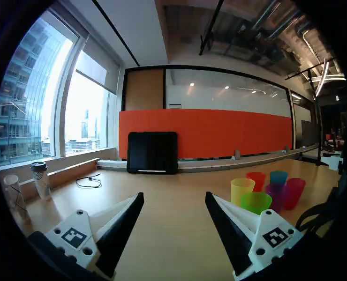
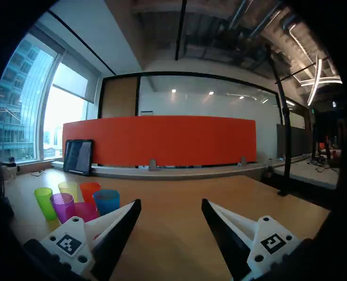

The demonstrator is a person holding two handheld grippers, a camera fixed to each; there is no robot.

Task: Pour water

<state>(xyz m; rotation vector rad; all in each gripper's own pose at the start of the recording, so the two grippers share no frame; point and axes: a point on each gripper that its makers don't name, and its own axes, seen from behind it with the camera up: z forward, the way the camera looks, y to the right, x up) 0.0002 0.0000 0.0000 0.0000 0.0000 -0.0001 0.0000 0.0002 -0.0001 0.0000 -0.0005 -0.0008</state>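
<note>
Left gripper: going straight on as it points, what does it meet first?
Probably nothing near: bare table lies ahead of the left gripper, cups off to its right. Farther on, likely the black panel by the orange divider; depth unclear.

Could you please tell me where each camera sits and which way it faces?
Left gripper view: on the left claw, low over the table, facing the orange panel; cups at right; own claw shows.
Right gripper view: on the right claw, facing the same panel; cups at left; own claw shows.
Shared: panel, cups, table.
</note>
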